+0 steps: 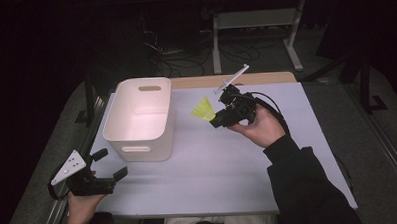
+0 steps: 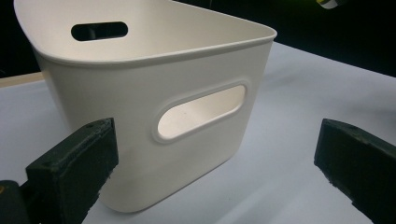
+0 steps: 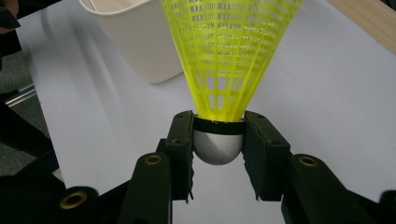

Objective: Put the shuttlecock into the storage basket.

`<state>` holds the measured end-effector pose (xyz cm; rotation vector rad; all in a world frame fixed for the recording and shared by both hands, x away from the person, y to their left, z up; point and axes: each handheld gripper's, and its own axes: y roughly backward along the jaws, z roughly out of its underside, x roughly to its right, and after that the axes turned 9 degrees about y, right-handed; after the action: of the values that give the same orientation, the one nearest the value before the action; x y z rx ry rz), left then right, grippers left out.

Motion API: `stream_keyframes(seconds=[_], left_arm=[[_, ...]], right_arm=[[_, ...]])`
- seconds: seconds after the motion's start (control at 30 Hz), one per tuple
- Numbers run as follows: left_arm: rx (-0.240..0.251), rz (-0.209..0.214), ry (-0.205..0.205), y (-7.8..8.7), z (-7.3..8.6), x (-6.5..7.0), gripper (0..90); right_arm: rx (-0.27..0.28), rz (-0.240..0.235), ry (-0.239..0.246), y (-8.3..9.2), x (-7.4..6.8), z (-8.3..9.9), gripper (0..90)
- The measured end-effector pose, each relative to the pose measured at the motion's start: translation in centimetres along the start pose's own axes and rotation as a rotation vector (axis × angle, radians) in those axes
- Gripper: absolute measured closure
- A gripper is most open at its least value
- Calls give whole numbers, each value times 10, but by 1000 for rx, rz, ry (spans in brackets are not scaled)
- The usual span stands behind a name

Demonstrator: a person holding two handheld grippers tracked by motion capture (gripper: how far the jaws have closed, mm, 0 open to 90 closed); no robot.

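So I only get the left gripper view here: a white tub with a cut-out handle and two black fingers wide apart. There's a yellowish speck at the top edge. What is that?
Observer: A yellow shuttlecock, held by the right gripper at its grey rounded base.
Operator: Held over the tub?
Observer: No. In the high view it hangs above the table, to the right of the white tub, skirt pointing toward it.
Operator: Anything in the tub already?
Observer: From above its inside looks empty.
Operator: And where's my gripper?
Observer: The left gripper sits at the table's near left corner, fingers open, touching nothing.
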<state>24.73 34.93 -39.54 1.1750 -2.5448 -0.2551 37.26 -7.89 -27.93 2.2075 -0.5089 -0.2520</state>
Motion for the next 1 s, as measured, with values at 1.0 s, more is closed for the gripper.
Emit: stream_keyframes(seconds=[1.0], left_arm=[[0, 3, -2, 0, 0, 0, 0]], right_arm=[[47, -54, 96, -17, 1, -39, 634]])
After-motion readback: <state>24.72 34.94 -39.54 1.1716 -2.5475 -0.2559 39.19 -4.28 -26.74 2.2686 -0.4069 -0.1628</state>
